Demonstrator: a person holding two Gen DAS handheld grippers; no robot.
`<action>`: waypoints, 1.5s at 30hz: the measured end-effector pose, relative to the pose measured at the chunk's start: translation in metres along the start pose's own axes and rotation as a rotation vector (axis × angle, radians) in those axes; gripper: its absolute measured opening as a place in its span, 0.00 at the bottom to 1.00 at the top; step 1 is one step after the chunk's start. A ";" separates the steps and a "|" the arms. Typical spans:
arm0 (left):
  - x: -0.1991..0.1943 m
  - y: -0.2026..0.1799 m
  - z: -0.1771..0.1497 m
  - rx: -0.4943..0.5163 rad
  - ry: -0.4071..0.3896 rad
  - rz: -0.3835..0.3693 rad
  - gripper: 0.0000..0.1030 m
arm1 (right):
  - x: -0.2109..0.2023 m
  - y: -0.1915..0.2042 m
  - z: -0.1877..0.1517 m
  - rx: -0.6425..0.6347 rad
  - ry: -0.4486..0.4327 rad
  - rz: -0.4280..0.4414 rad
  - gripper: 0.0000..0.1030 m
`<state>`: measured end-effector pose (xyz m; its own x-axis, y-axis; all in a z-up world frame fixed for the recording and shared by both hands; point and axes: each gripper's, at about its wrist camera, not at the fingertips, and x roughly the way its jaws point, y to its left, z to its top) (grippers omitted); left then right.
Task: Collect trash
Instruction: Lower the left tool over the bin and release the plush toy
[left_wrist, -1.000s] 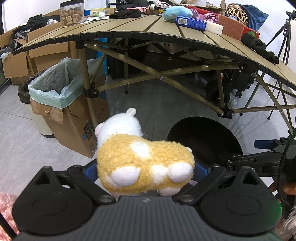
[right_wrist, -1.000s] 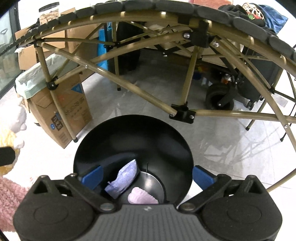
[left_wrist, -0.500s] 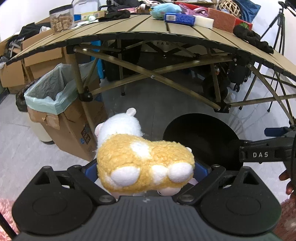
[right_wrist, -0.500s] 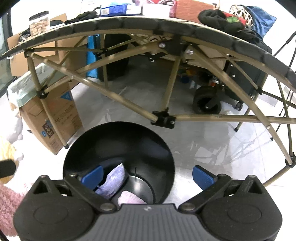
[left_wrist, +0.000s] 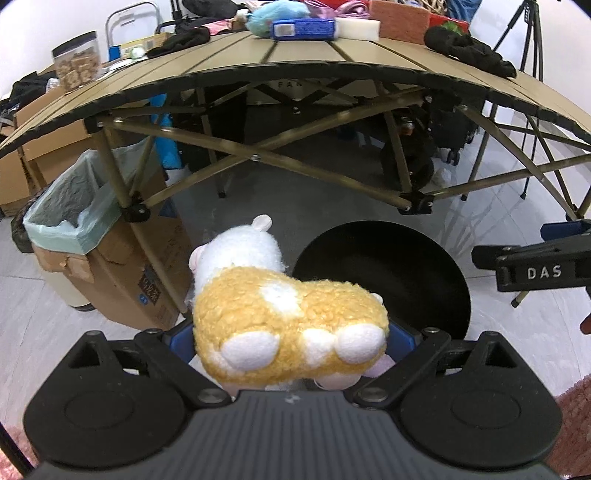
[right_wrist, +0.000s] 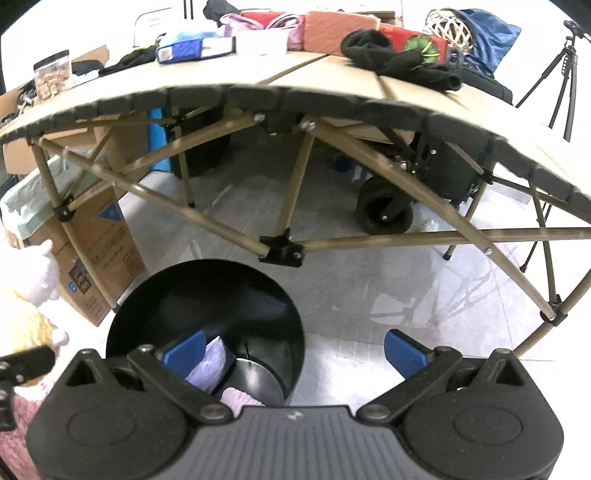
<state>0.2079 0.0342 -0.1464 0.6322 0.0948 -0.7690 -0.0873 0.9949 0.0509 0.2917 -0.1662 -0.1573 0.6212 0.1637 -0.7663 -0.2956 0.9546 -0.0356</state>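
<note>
Left wrist view: our left gripper (left_wrist: 291, 338) is clamped on the plush toy (left_wrist: 288, 325) at bottom center, its long axis crosswise, head toward upper left; the black bin (left_wrist: 384, 280) sits center-right, so an early release could miss it. Right wrist view: our right gripper (right_wrist: 293, 349) is wide open, empty, over the bin's rim at lower left.

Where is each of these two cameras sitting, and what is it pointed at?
Left wrist: sits on the left gripper, facing the folding table; its fingers clamp a plush toy, and the right gripper shows at the right edge.
Right wrist: sits on the right gripper, looking down into the black bin; its fingers stand open.
Shared: table, black bin, lined cardboard box, plush toy.
</note>
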 end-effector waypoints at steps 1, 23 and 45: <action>0.002 -0.003 0.001 0.007 0.001 -0.002 0.94 | -0.002 -0.003 0.000 0.005 -0.003 -0.001 1.00; 0.042 -0.062 0.029 0.124 0.039 -0.081 0.94 | -0.013 -0.049 -0.002 0.121 -0.029 -0.073 1.00; 0.087 -0.085 0.043 0.123 0.209 -0.129 0.94 | -0.003 -0.073 -0.014 0.233 0.025 -0.092 1.00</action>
<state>0.3037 -0.0407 -0.1905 0.4579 -0.0297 -0.8885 0.0855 0.9963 0.0108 0.3015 -0.2403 -0.1619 0.6187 0.0700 -0.7825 -0.0618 0.9973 0.0404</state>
